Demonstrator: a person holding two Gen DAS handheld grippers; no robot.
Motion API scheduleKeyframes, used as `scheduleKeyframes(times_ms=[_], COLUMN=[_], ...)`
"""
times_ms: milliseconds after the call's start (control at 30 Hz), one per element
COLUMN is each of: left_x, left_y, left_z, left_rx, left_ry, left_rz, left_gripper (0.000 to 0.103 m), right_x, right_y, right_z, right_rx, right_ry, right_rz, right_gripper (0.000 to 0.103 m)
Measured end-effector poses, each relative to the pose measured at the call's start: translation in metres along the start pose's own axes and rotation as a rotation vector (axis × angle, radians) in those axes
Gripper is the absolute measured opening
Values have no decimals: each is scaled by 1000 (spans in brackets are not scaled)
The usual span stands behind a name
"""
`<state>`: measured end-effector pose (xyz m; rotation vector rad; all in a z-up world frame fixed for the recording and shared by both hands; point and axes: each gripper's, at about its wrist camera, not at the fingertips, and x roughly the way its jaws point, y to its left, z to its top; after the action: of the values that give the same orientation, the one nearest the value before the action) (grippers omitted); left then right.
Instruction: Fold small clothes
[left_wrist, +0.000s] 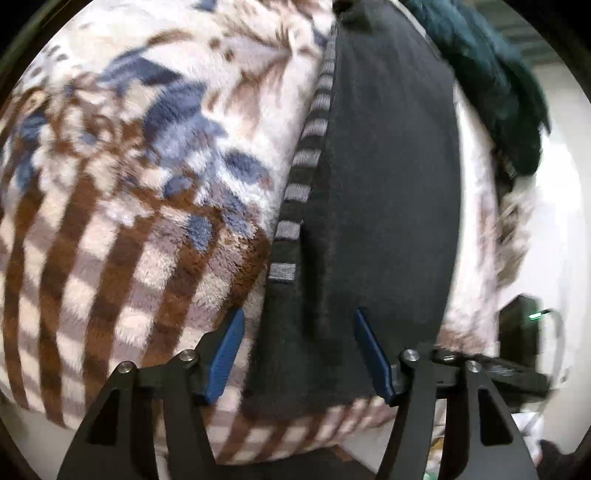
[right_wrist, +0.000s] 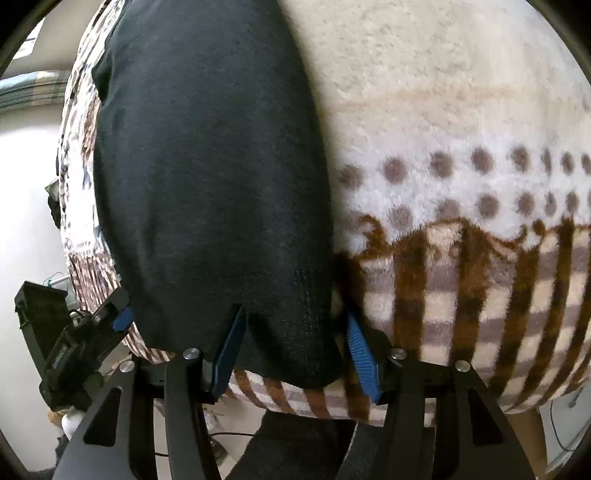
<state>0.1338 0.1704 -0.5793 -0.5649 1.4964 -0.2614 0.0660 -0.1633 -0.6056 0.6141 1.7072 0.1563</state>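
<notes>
Both grippers straddle the black garment (left_wrist: 384, 184) hem, jaws apart.

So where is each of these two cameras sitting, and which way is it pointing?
Left wrist view: sits on the left hand-held gripper, looking steeply down along its open blue fingers at a black folded fabric garment with a grey-striped edge lying on a fluffy patterned fleece blanket.
Right wrist view: sits on the right hand-held gripper, also looking down past open blue fingers at the garment.
Shared: the garment and blanket; the right view also catches the left gripper.
</notes>
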Motion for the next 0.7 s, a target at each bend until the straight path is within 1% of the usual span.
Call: scheduleKeyframes(times_ms=[67, 133, 167, 200, 267, 300, 333, 367, 400, 433, 533, 567, 633, 700], left_x=[8, 14, 14, 15, 12, 12, 12, 15, 14, 16, 10, 12, -1, -18], left_y=[-5, -11, -15, -21, -29, -33, -37, -44, -52, -61, -79, -85, -89, -101], left_z=[-2, -4, -5, -8, -10, -13, -15, -17, -20, -22, -27, -27, -28, -34], left_rx=[29, 66, 78, 108, 148, 174, 198, 214, 243, 264, 285, 282, 273, 280], left_ry=[2, 5, -1, -6, -27, -39, -49, -57, -69, -74, -95, -102, -126, -157], left_rz=[32, 91, 107, 148, 190, 225, 244, 254, 284, 305, 371, 374, 375, 364], left_gripper=[59, 59, 59, 59, 54, 43, 30, 22, 11, 8, 7, 7, 7, 7], right_x=[1, 5, 11, 13, 19, 20, 19, 18, 17, 16, 14, 13, 8, -2], right_y=[-2, -1, 5, 7, 16, 20, 26, 33, 39, 44, 61, 67, 78, 88], right_z=[0, 4, 5, 5, 4, 3, 1, -1, -3, -5, -11, -13, -18, -24], right_rx=[-4, -9, -9, -12, -20, -37, -52, -70, -84, -93, -139, -155, -182, -206], right_ry=[0, -1, -2, -9, -31, -47, -64, -78, -90, -100, -135, -149, -172, -199], right_rz=[-8, -24, -33, -50, -80, -113, -142, -178, -201, -213, -288, -309, -333, -337], right_gripper=[57, 57, 57, 57, 52, 44, 37, 32, 21, 15, 13, 12, 12, 12])
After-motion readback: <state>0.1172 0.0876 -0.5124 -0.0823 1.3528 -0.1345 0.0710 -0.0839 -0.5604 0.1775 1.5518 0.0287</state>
